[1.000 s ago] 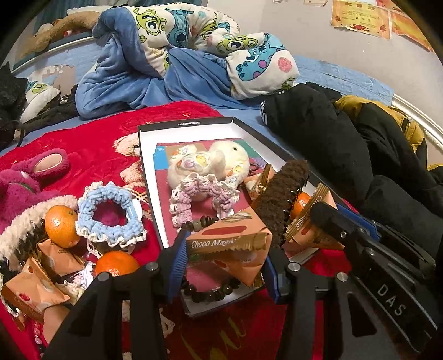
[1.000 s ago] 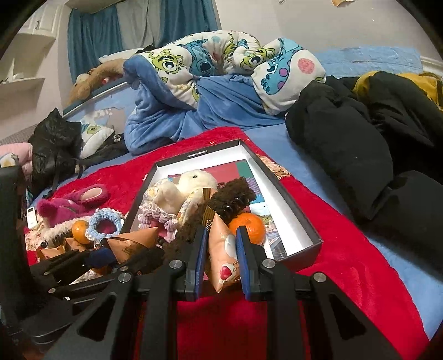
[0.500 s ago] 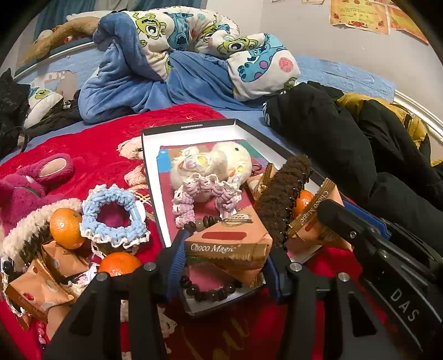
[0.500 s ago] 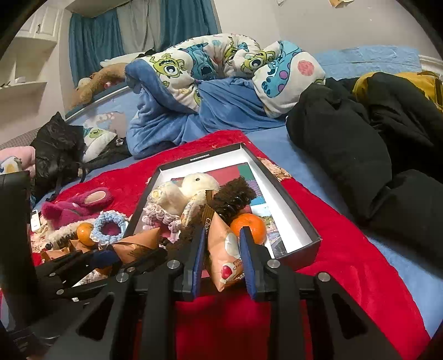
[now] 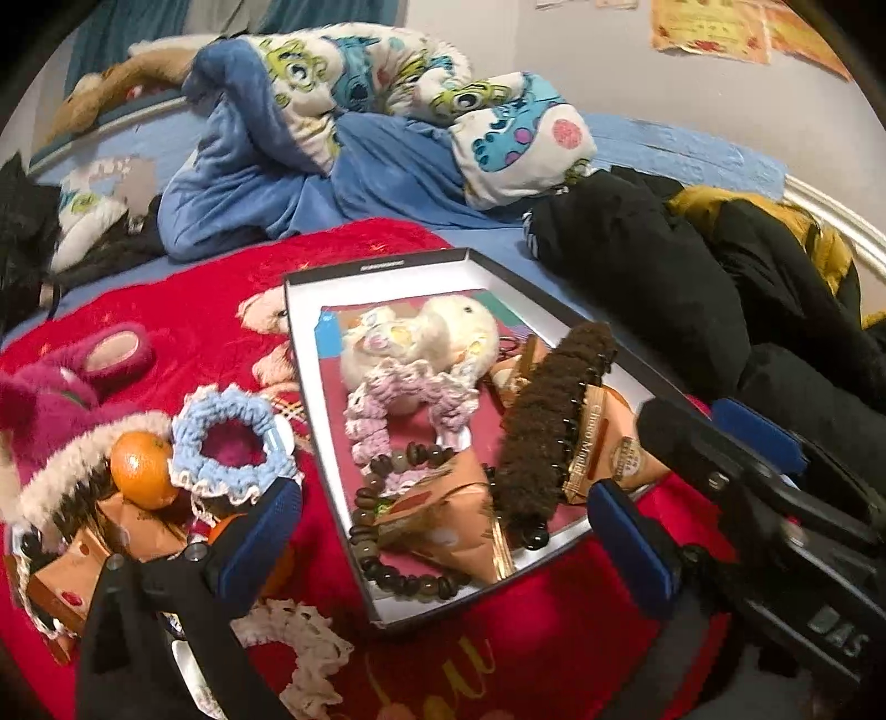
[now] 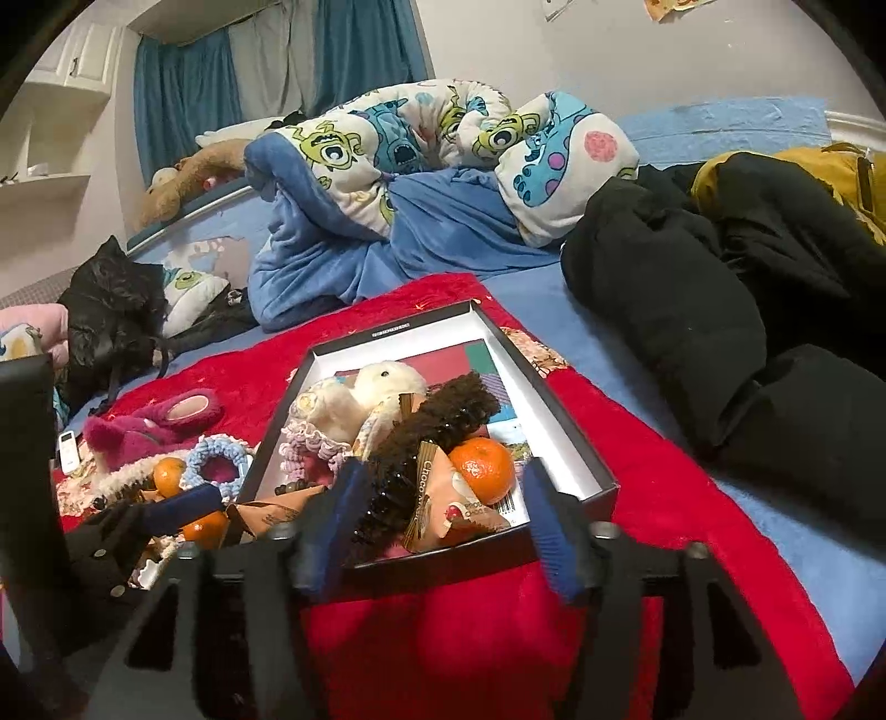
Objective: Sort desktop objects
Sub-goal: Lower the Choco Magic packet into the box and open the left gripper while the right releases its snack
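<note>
Opening over the black box's (image 5: 554, 545) near edge, both grippers (image 5: 443, 540) (image 6: 437, 515) are releasing orange snack packets (image 5: 443, 515) (image 6: 443, 498); oranges (image 5: 141, 471) and blue crochet scrunchie (image 5: 227, 443) are waiting outside.

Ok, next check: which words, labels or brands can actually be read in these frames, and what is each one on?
"Choco Magic", printed up the edge of the orange snack packet in the black box.
"DAS", white on the body of the right gripper, seen upside down.
White strip of print on the box's far wall: too small to read.
Barcode label and wall posters: unreadable.
</note>
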